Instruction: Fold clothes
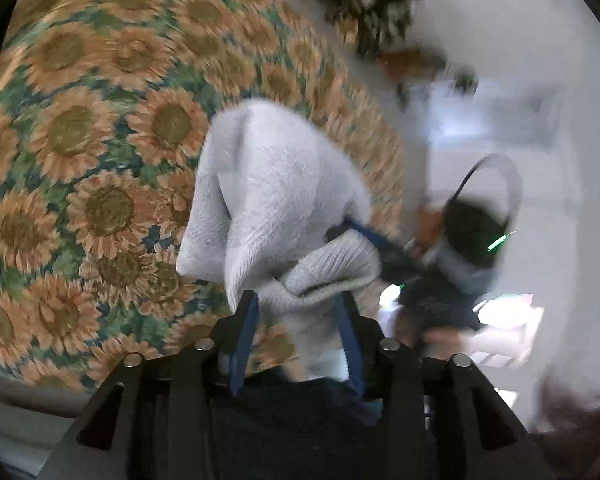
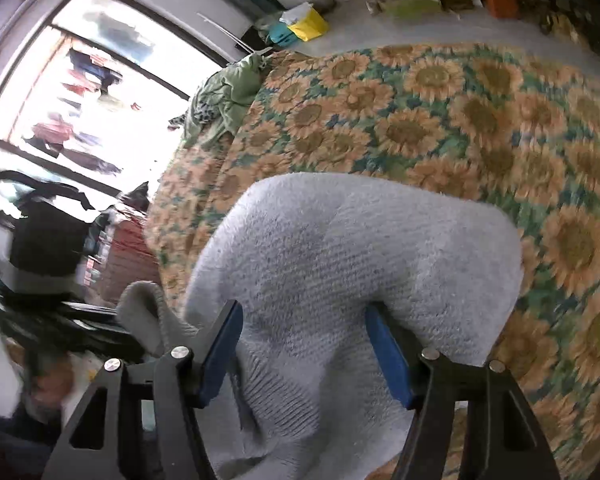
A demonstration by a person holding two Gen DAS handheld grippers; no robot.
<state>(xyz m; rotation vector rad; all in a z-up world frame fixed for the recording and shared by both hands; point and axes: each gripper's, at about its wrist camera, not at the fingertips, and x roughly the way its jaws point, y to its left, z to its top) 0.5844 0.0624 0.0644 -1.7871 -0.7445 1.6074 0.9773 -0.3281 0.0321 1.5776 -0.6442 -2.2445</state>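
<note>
A pale grey knitted sweater [image 1: 268,184] hangs bunched above the sunflower bedspread [image 1: 80,120]. In the left wrist view my left gripper [image 1: 298,320] is open. A ribbed fold of the sweater lies loosely between its blue pads [image 1: 244,332], and a gap shows beside the left pad. In the right wrist view the sweater [image 2: 340,248] fills the space between the blue pads of my right gripper [image 2: 304,344], which is shut on the thick bundle. The right gripper [image 1: 380,244] also shows at the sweater's right side. A cuff drapes over the left gripper [image 2: 112,320].
The bedspread [image 2: 460,120] covers the bed beyond the sweater. A crumpled green cloth [image 2: 224,92] lies at the bed's far corner by a bright window [image 2: 80,100]. A yellow bag [image 2: 308,24] and clutter stand on the pale floor [image 1: 500,60].
</note>
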